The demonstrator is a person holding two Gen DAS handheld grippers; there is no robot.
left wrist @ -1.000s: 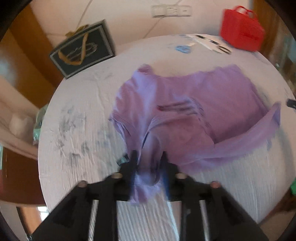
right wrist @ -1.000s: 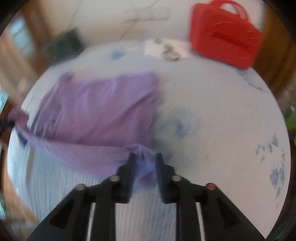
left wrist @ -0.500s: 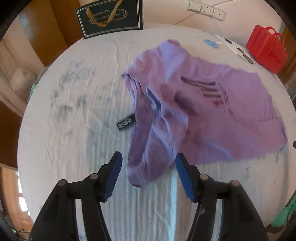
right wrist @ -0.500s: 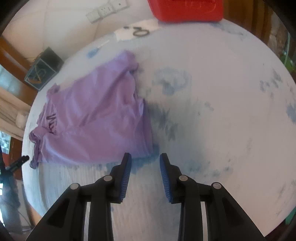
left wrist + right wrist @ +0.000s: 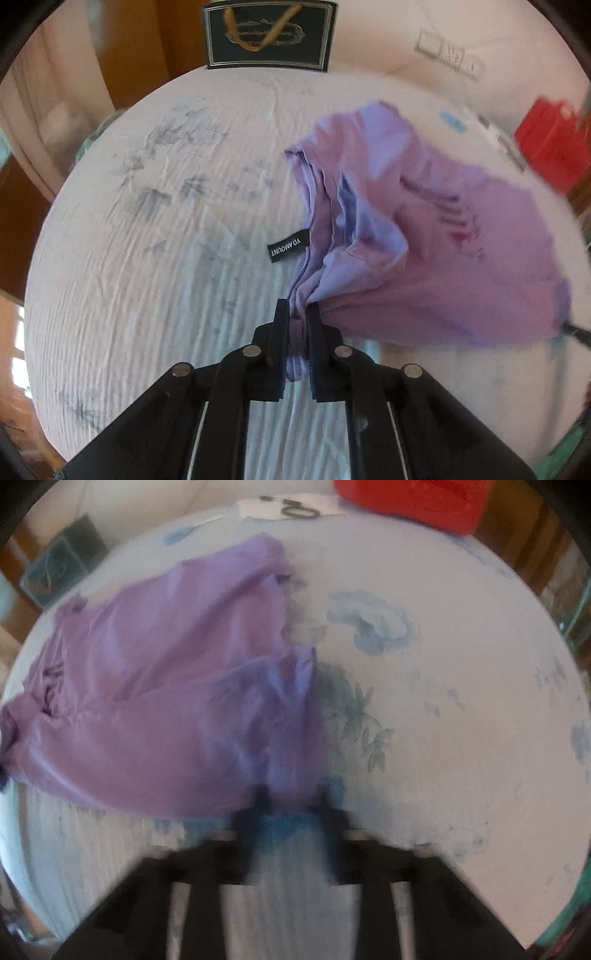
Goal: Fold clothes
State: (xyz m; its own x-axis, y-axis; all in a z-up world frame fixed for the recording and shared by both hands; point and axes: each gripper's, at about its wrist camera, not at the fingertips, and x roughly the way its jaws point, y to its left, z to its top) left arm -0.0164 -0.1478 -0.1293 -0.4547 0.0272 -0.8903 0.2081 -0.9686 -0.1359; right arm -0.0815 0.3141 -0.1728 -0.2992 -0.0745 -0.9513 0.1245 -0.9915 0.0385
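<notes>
A purple T-shirt (image 5: 443,236) lies on the round table's white cloth (image 5: 147,258), with its black label (image 5: 289,246) showing at the collar side. My left gripper (image 5: 297,310) is shut on a bunched near edge of the shirt, and folds fan out from the pinch. In the right wrist view the shirt (image 5: 166,686) fills the left half. My right gripper (image 5: 293,794) is blurred; its fingers stand apart at the shirt's near right corner, with the hem between them.
A red basket (image 5: 550,144) stands at the far right edge, also in the right wrist view (image 5: 410,494). A dark gift bag (image 5: 267,35) stands at the back. Scissors on paper (image 5: 295,509) lie near the basket. The tablecloth has blue flower prints (image 5: 369,624).
Half a second ago both grippers were open and off the shirt. Now the left has closed on the near edge, and the right has moved in around the near right corner.
</notes>
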